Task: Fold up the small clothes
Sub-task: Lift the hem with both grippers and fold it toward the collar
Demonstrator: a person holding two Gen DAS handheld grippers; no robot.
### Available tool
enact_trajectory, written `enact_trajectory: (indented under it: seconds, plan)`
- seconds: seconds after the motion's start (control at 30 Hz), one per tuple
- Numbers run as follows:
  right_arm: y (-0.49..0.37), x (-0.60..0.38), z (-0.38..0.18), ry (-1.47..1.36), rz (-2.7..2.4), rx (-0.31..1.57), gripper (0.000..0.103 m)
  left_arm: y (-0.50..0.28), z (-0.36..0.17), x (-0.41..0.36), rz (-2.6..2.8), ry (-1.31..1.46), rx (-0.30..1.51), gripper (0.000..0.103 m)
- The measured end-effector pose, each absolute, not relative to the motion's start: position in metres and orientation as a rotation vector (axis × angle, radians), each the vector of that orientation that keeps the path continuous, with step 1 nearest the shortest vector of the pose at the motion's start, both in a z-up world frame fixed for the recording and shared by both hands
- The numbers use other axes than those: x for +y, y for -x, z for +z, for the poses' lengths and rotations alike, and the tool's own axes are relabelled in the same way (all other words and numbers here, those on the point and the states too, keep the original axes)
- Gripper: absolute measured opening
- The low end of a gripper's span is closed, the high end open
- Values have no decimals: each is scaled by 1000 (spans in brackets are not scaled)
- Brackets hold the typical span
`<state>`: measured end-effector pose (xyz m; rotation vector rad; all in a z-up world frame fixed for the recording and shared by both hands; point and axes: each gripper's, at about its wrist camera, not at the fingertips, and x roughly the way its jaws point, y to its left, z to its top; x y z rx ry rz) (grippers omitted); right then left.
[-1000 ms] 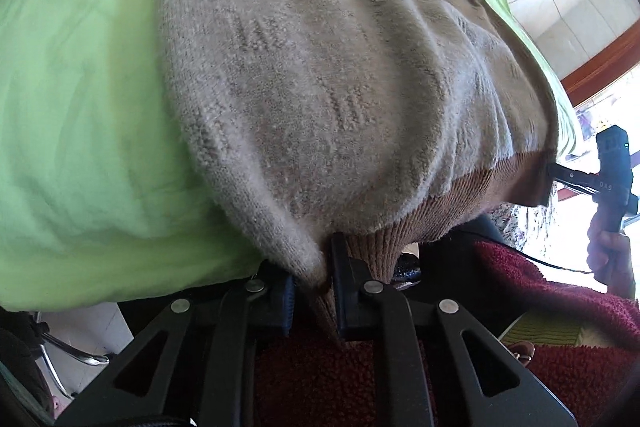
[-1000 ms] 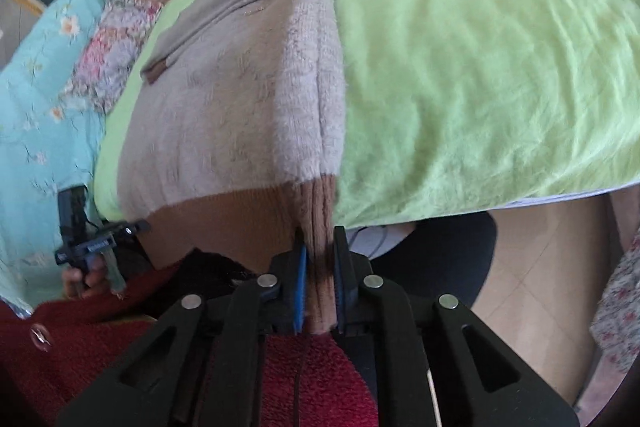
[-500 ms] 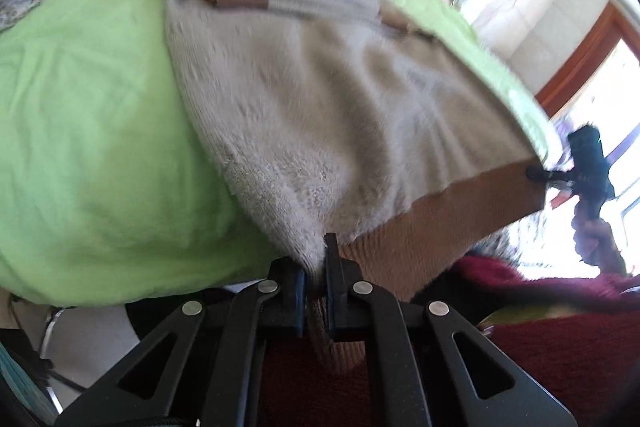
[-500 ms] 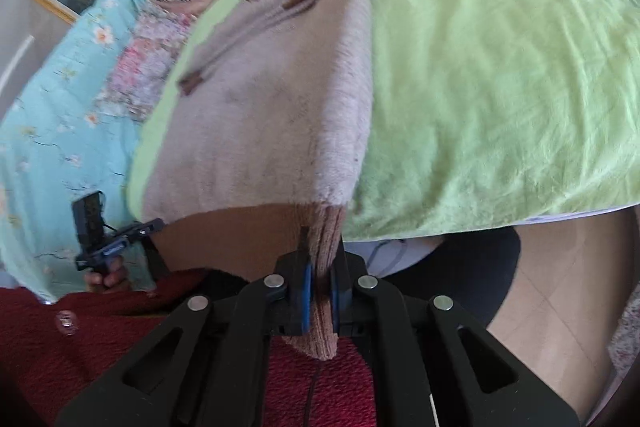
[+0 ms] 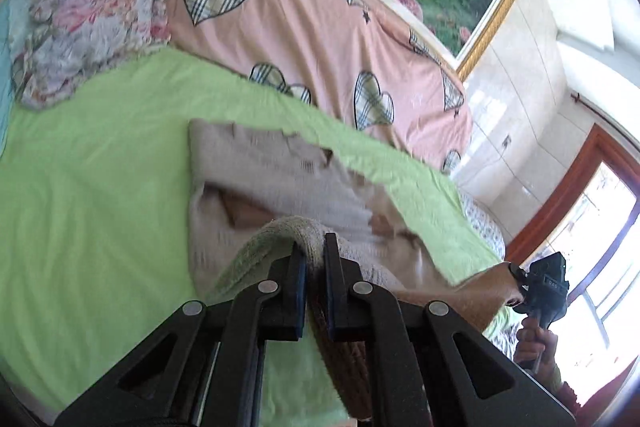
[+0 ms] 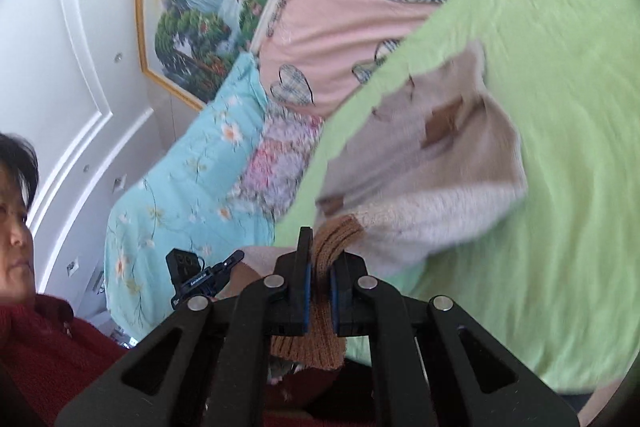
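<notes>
1. Left gripper point(image 5: 314, 259): jaws clamped on hem corner of the beige knit sweater with brown ribbed trim point(image 5: 280, 183).
2. Right gripper point(image 6: 318, 259): jaws clamped on the other hem corner.
3. Sweater hem is held above the lime-green bed sheet point(image 5: 88, 179); the collar end lies on the sheet.

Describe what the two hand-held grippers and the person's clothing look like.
Both are black plastic: the left hand-held gripper and the right hand-held gripper have angular arms with triangular cut-outs, silver pivot rivets and blue-edged finger pads. The person wears a dark red knitted top.
</notes>
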<state>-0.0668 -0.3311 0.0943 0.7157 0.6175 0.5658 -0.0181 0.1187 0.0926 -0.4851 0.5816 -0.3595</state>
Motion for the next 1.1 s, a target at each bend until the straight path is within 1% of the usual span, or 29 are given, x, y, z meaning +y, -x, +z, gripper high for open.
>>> enact_trajectory:
  seconds: [0.13, 0.3, 0.6, 0.8, 0.9, 0.97, 1.0, 1.07, 1.1]
  plan:
    - [14, -332, 102, -689, 536, 577, 8, -36, 99, 111, -340, 462, 554, 6]
    - [-61, -340, 97, -679, 478, 604, 8, -105, 90, 117, -294, 468, 605, 6]
    - [-166, -351, 69, -645, 325, 732, 8, -203, 58, 121, -213, 467, 722, 6]
    - [-219, -366, 37, -663, 241, 799, 8, -261, 20, 130, -154, 477, 813, 6]
    - [-238, -368, 19, -655, 219, 855, 9, -278, -4, 132, -134, 470, 875, 6]
    - [-247, -370, 4, -662, 195, 898, 10, -283, -17, 129, -120, 444, 904, 10]
    - [-249, -370, -1, -663, 188, 912, 10, -283, -22, 129, -119, 440, 916, 10]
    - [-249, -373, -8, -678, 167, 934, 11, -277, -22, 131, -133, 474, 925, 10]
    - [-245, -376, -6, -692, 161, 937, 11, -269, -17, 131, -140, 480, 920, 13]
